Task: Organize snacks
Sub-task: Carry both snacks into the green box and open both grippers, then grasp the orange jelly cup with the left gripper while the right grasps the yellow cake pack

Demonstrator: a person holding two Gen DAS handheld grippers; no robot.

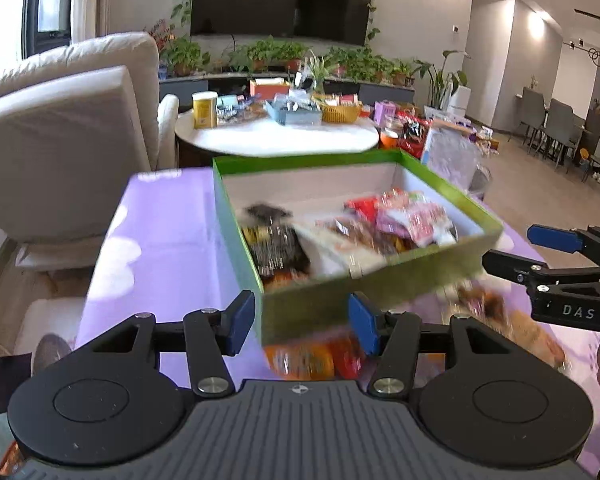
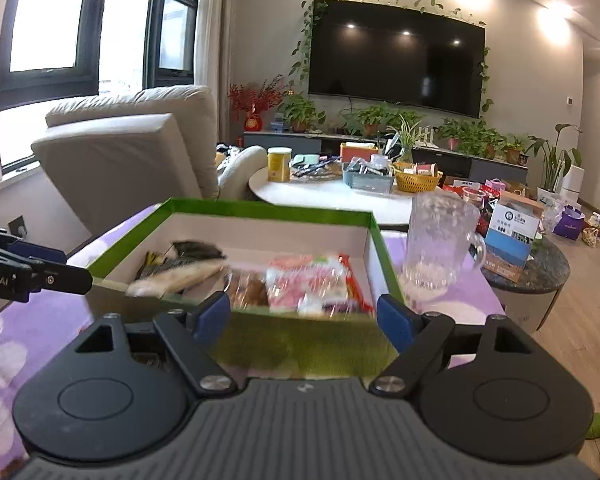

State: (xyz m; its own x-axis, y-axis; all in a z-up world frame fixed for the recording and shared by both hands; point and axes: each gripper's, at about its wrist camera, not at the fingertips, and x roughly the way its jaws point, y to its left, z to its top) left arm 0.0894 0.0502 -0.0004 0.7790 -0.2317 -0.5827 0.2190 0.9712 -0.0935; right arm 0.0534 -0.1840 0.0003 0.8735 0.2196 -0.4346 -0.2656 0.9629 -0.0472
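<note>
A green box [image 1: 320, 304] with a white inside holds several snack packets [image 1: 408, 216] and sits on a purple flowered tablecloth [image 1: 168, 240]. It also shows in the right wrist view [image 2: 300, 344], with packets [image 2: 308, 280] inside. My left gripper [image 1: 302, 322] is open and empty, just in front of the box's near corner. An orange packet [image 1: 304, 358] lies on the cloth right below it. More loose snacks [image 1: 512, 320] lie to the right. My right gripper [image 2: 304, 318] is open and empty at the box's near wall; it also shows in the left wrist view [image 1: 520, 250].
A clear glass pitcher [image 2: 440, 248] stands on the cloth right of the box. A beige armchair [image 2: 140, 152] is at the left. A white round table [image 2: 340, 196] with a basket and containers stands behind. Bags and boxes crowd a dark side table [image 2: 540, 268].
</note>
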